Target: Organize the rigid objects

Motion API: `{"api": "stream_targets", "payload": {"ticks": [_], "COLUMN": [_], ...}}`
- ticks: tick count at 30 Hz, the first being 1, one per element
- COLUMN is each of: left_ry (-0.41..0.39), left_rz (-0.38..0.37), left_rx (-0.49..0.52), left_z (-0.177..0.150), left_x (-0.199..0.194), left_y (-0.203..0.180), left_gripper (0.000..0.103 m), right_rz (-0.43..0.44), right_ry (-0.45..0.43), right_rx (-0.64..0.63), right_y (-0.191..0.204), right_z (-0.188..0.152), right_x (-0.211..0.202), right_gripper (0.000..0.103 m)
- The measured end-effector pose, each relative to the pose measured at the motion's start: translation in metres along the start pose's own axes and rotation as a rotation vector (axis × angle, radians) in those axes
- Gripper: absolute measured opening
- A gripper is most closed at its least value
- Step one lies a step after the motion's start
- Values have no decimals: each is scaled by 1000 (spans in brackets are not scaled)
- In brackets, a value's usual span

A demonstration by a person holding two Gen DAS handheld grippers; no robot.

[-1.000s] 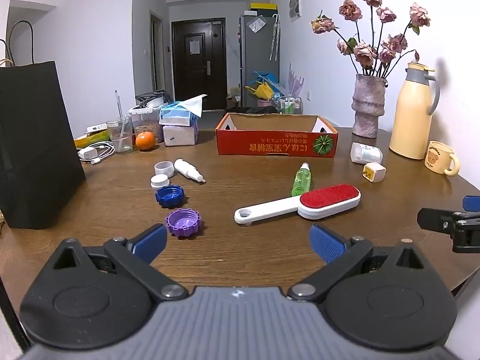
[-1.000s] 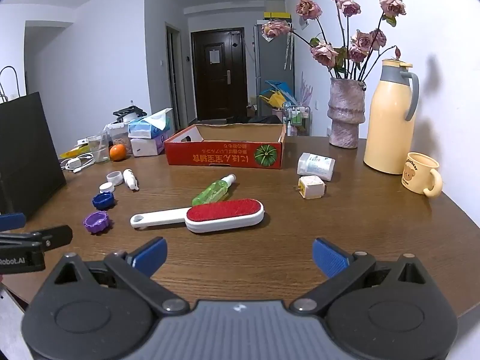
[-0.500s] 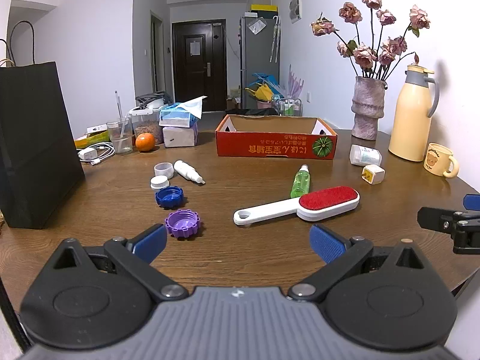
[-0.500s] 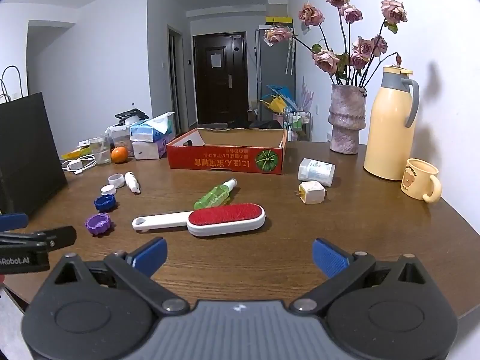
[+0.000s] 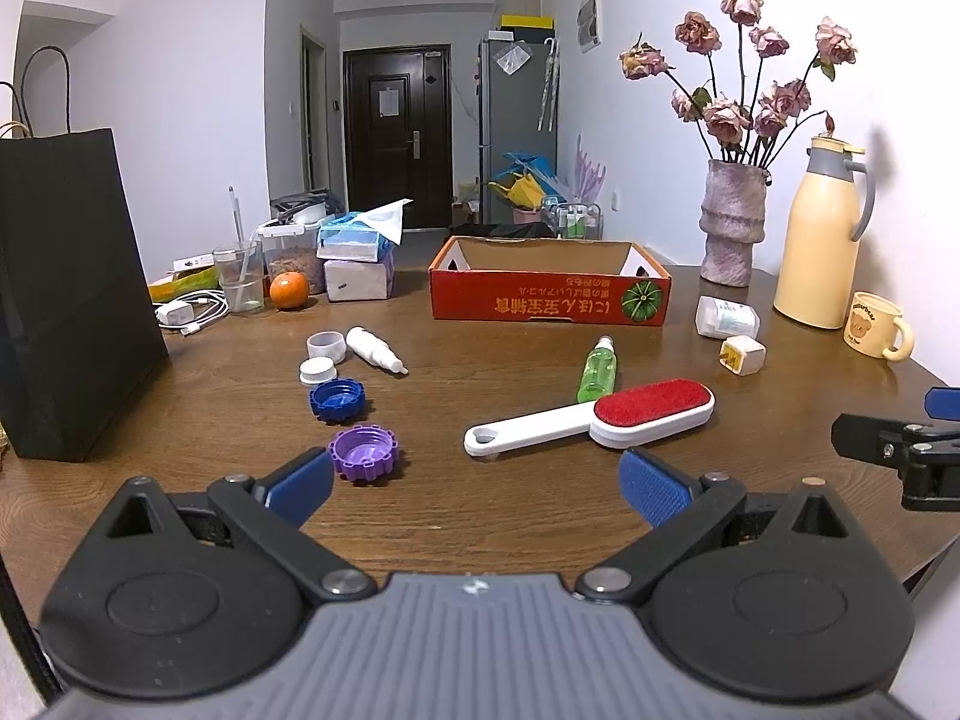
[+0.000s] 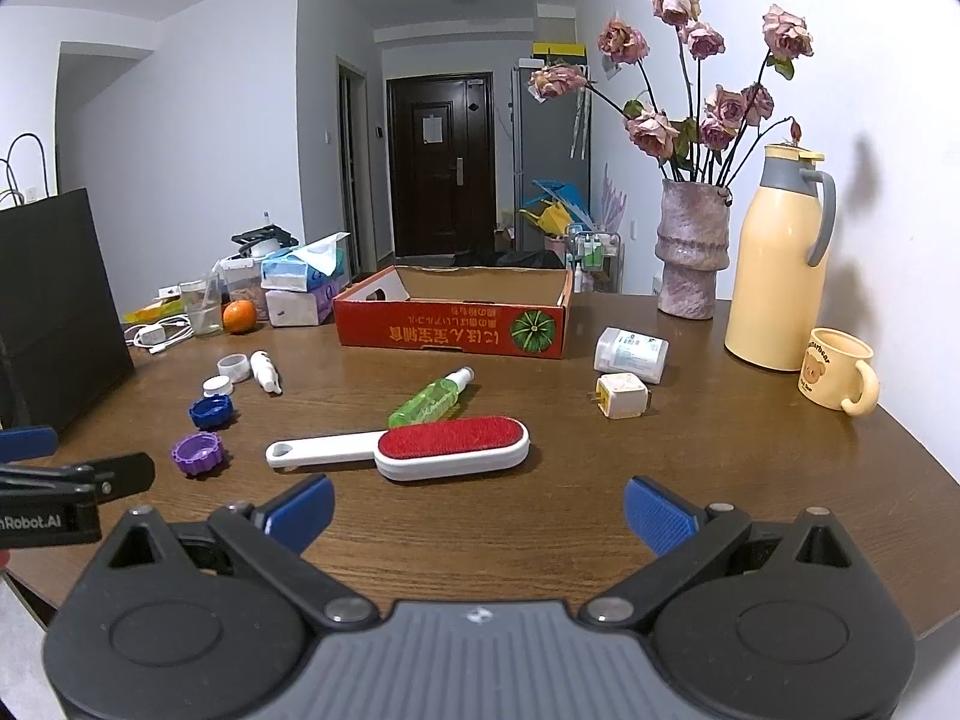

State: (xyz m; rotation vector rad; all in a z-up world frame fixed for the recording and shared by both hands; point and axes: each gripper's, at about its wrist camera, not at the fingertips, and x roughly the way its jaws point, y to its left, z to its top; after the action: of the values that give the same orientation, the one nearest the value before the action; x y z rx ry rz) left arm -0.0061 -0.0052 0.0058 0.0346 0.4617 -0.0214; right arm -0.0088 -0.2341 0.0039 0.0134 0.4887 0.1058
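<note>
A white lint brush (image 5: 591,419) with a red pad lies mid-table, a green spray bottle (image 5: 597,368) just behind it. Left of them sit a purple cap (image 5: 364,453), a blue cap (image 5: 336,399), two white caps (image 5: 324,354) and a small white bottle (image 5: 373,348). A white pill bottle (image 6: 630,354) and a white plug cube (image 6: 623,395) lie at the right. An open red cardboard box (image 5: 549,302) stands behind. My left gripper (image 5: 474,483) is open near the front edge. My right gripper (image 6: 479,504) is open too, nothing held.
A black paper bag (image 5: 66,294) stands at the left. Tissue boxes (image 5: 357,258), a glass, an orange (image 5: 288,290) and a charger cable fill the back left. A vase of dried roses (image 6: 693,252), a yellow thermos (image 6: 777,264) and a bear mug (image 6: 837,369) stand at the right.
Both cameras have drifted slightly; the table's objects sit a little lower in the views. No object on the table has moved, and both grippers stay open.
</note>
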Motion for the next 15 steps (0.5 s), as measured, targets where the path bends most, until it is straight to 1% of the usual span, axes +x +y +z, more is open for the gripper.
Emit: {"api": "stream_targets", "payload": {"ticks": [15], "left_ry": [0], "left_rz": [-3], "left_rx": [-1], "left_z": [1], "left_x": [-1], "left_y": [0], "left_gripper": [103], "right_rz": [0], "right_ry": [-1], "right_rx": [-1], "right_y": [0], "right_z": [2], "right_x": [-1], "right_gripper": [103]}}
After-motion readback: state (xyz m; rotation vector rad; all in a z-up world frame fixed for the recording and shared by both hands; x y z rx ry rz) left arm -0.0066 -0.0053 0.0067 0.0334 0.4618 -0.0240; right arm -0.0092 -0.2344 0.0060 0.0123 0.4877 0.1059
